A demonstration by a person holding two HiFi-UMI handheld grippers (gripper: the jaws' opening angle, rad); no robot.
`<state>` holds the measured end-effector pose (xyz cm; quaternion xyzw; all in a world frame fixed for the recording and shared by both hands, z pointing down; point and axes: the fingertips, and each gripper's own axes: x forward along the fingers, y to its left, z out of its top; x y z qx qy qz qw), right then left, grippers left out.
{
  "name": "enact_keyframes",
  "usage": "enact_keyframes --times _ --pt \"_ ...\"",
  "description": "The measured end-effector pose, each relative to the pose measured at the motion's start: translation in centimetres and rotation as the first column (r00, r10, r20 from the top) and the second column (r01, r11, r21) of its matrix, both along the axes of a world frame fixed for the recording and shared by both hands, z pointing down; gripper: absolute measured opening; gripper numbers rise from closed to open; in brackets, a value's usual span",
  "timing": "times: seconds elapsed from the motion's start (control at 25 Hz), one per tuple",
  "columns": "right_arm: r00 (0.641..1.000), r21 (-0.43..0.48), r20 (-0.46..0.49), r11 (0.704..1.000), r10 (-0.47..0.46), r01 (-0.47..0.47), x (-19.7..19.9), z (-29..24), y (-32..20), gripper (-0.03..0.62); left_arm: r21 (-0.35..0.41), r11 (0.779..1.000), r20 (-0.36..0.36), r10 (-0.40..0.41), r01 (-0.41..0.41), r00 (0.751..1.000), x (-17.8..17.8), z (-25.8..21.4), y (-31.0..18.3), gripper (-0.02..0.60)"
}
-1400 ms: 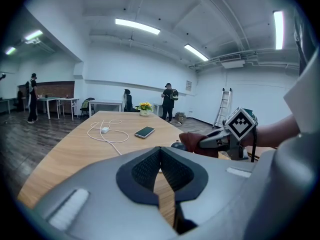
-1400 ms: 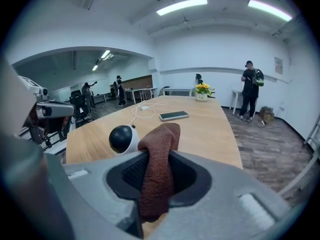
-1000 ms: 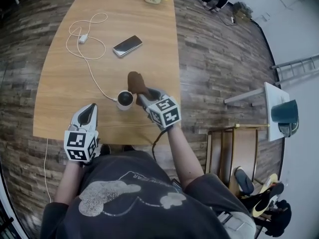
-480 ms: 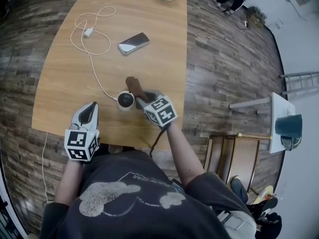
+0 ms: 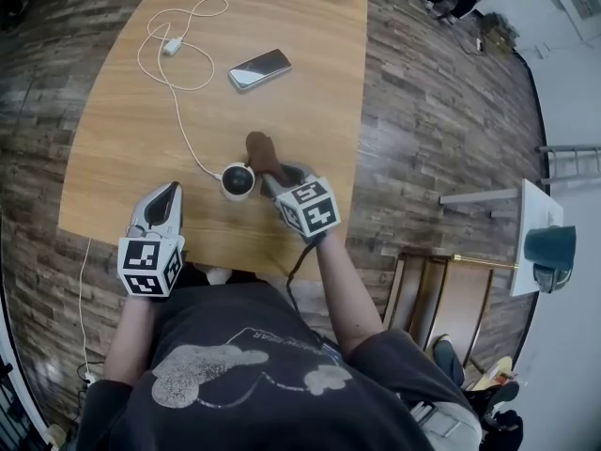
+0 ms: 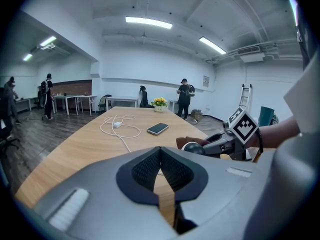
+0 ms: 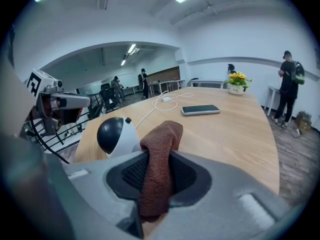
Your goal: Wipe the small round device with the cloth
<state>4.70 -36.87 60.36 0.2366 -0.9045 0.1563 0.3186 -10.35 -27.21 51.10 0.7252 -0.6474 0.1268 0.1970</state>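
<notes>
1. The right hand-held gripper (image 5: 273, 178) was clamped on a brown cloth (image 5: 260, 150). In the right gripper view, the fabric filled the gap between the jaws and stood up past their tips in a folded wad.
2. The small round device (image 5: 238, 179), a white body with a dark domed face, sat on the bench (image 5: 113, 148) near its front edge. Its white cable (image 5: 183, 130) ran away across the wood.
3. The cloth stood just beside the device on its right side. In the right gripper view its edge looked to be touching the white shell, or all but touching; I could not tell which.
4. Little had changed over the last second. The right hand-held gripper had stayed close against the device, and the cloth's free end had only rocked slightly beside it. The device seemed to have kept its place on the bench.
5. This suggested the wipe was at its contact stage, with short strokes on the right flank at most. The dark dome was uncovered, so most of the surface probably remained to be wiped.
6. The left hand-held gripper (image 5: 169, 198) hung near the front edge, well left of the device. Its jaws were pressed together on nothing, so it was not steadying the device.
7. A smartphone (image 5: 260, 67) lay farther up the bench, away from the action.
</notes>
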Motion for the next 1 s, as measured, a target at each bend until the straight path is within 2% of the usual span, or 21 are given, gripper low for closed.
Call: enact_keyframes --times 0.28,0.44,0.68,0.88,1.0 --pt "0.985 0.094 0.099 0.984 0.139 -0.148 0.5 -6.5 -0.3 0.081 0.015 0.998 -0.007 0.059 -0.059 0.998 -1.2 -0.1 -1.1 0.018" --pt "0.966 0.143 0.111 0.958 0.232 -0.247 0.4 -9.3 -0.5 0.081 0.024 0.989 -0.020 0.149 -0.149 0.989 -1.7 0.0 -2.1 0.019" --pt "0.930 0.150 0.112 0.919 0.351 -0.365 -2.3 -11.0 0.8 0.081 0.039 0.961 -0.049 0.274 -0.272 0.960 -3.7 -0.5 -3.3 0.019" --pt "0.883 0.099 0.086 0.878 0.461 -0.468 -4.5 -10.1 2.7 0.081 0.044 0.931 -0.070 0.365 -0.363 0.928 -5.6 -0.3 -3.6 0.020" --pt "0.845 0.076 0.034 0.842 0.533 -0.534 -5.4 -8.7 3.9 0.081 0.040 0.906 -0.081 0.424 -0.422 0.902 -6.5 0.0 -3.5 0.020"
